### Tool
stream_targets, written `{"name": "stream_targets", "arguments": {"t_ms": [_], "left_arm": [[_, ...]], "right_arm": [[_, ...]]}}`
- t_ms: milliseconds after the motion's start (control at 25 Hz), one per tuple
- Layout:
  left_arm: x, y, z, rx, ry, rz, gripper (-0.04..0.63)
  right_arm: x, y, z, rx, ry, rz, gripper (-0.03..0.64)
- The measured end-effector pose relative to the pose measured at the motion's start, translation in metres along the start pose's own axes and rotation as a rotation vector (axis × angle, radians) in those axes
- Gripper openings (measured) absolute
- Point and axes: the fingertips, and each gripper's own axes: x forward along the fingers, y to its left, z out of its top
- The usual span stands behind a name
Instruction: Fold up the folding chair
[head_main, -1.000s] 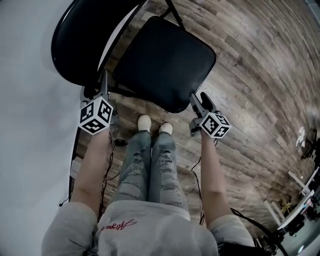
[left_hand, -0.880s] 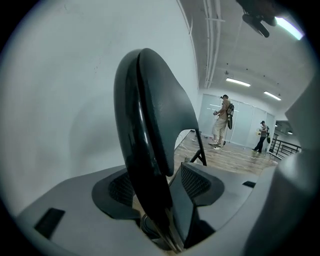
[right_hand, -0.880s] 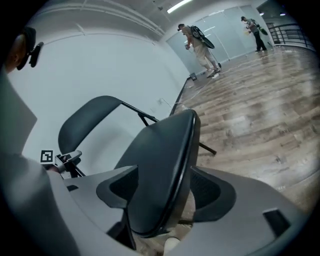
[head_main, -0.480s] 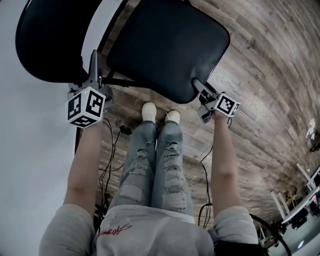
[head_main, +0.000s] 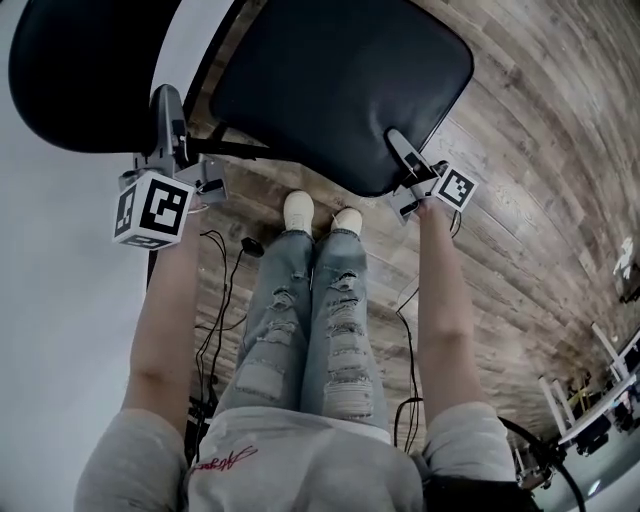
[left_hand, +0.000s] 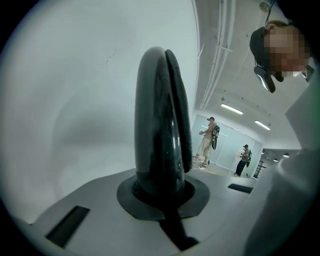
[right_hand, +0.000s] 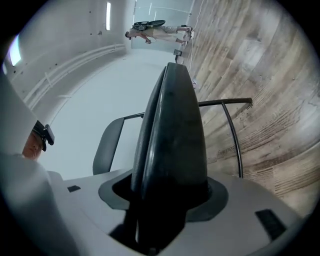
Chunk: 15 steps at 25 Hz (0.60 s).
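Observation:
The folding chair stands open in front of me in the head view, with its black seat (head_main: 340, 90) at top centre and its black backrest (head_main: 80, 70) at top left. My left gripper (head_main: 168, 108) is shut on the backrest's lower edge. That edge (left_hand: 162, 130) stands upright between the jaws in the left gripper view. My right gripper (head_main: 402, 150) is at the seat's front right corner. The seat's edge (right_hand: 172, 140) lies between its jaws, which are closing. I cannot see its pads pressing on the seat.
My legs and white shoes (head_main: 300, 212) are just below the seat. Black cables (head_main: 215, 290) trail on the wood floor (head_main: 540, 150) beside them. A pale wall (head_main: 60, 300) runs down the left. The chair's thin metal frame (right_hand: 232, 130) shows beyond the seat. Equipment (head_main: 600, 390) stands at lower right.
The left gripper has closed on the backrest's edge. The right gripper has rolled and slid onto the seat's corner. The chair now sits higher in the head view.

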Motion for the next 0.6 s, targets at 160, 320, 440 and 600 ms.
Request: {"name": "stream_targets", "arguments": {"t_ms": [160,320,440,600], "left_arm": [[-0.001,-0.008,-0.004,0.072,0.018,-0.023,0.017],[0.0,-0.017,0.015,0.114,-0.017,-0.032,0.017],[-0.005,-0.021,0.04,0.117,-0.042,-0.032,0.017],[-0.008,-0.024,0.057,0.116,-0.051,-0.024,0.017]], "right_arm": [[0.001,0.007,0.0,0.006,-0.001,-0.01,0.27],[0.008,0.046,0.002,0.043,-0.031,0.022,0.233],[0.017,0.097,0.002,0.084,-0.059,0.071,0.182],[0.037,0.146,0.008,0.076,-0.044,0.076,0.148]]}}
